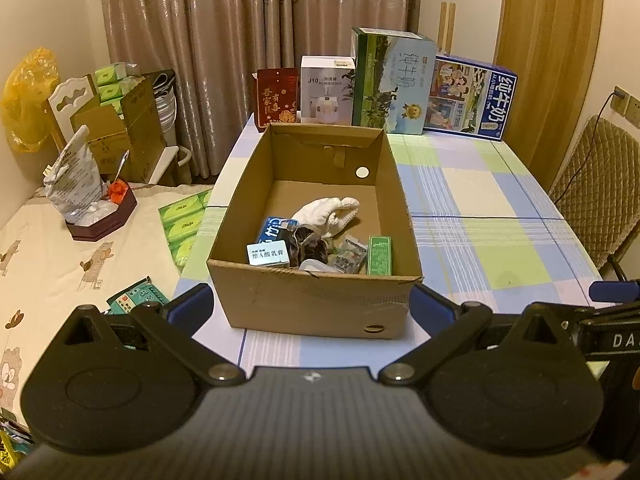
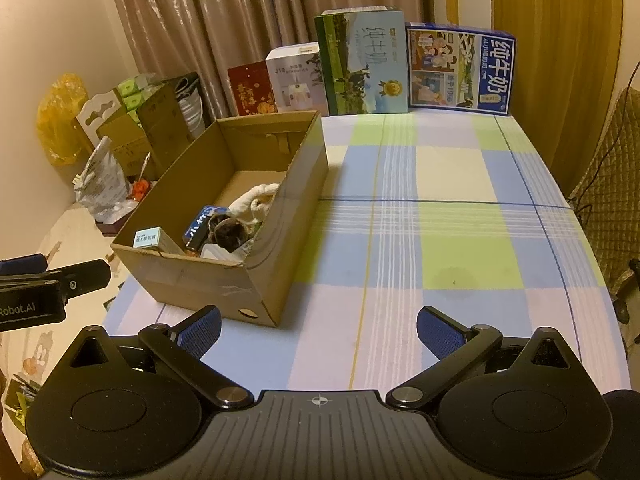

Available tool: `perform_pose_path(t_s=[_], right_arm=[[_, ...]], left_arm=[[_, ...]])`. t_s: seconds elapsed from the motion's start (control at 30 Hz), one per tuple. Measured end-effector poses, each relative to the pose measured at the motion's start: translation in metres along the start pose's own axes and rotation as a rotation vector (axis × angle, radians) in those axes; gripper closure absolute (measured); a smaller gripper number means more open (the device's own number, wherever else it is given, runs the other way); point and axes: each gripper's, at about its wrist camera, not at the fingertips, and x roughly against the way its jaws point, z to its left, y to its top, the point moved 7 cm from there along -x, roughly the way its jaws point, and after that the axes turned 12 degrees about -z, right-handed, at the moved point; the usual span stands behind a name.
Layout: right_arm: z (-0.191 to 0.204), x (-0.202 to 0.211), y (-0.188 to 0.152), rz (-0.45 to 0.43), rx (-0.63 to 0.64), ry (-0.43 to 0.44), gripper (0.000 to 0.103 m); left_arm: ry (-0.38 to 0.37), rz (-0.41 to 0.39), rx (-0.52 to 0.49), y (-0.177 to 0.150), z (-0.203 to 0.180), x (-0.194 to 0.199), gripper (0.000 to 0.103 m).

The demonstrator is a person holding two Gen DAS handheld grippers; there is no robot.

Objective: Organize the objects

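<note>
While both grippers, left [image 1: 311, 304] & right [image 2: 319, 326], gape wide w/ nothing held, box [image 1: 316, 300] sits near table [image 2: 460, 240] edge; a nudge could tip it.

both claws [image 1: 310, 306] [image 2: 319, 330] wide apart, empty

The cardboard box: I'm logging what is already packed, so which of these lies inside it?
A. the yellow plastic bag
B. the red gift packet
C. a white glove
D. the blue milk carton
C: the white glove lies on the floor of the cardboard box, among small packets.
</note>
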Motion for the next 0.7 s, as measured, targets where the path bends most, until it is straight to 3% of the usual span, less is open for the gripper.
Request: perform_pose_path(t_s=[0.7], right_arm=[[-0.0002,-0.0011,-0.0037,0.012,0.002,-0.022,0.002]], left_arm=[[-0.018,0.015,-0.025,-0.0079,-0.0064,-0.0014,0.001]])
